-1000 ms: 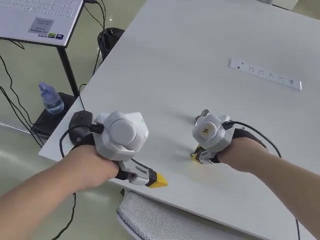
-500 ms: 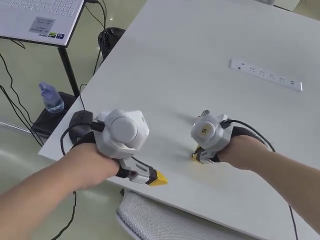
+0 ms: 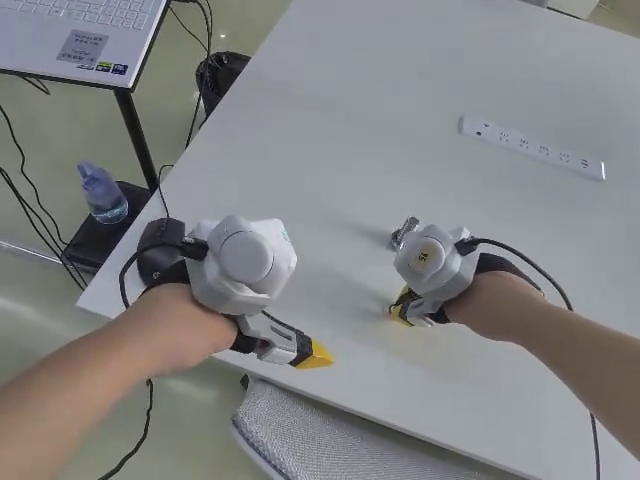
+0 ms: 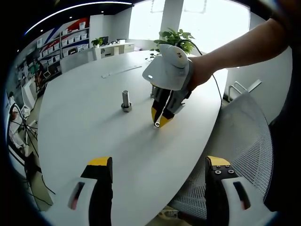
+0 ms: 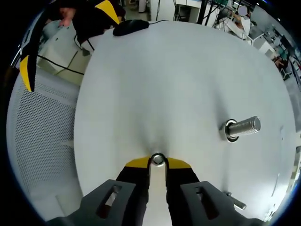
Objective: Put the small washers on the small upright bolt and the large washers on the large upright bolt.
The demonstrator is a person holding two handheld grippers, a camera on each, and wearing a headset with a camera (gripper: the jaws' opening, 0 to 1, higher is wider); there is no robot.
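Washer (image 5: 157,159) sits clamped in right claw (image 5: 158,163) near the table (image 3: 400,100) edge, left claw (image 4: 158,162) spread wide at that edge.

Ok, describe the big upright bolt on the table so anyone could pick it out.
On the white table, look just past the right gripper, which pinches a small washer. The upright bolt stands there, silver and threaded, a wider ring at its base. It is much thicker than the slim bolt nearer that gripper.
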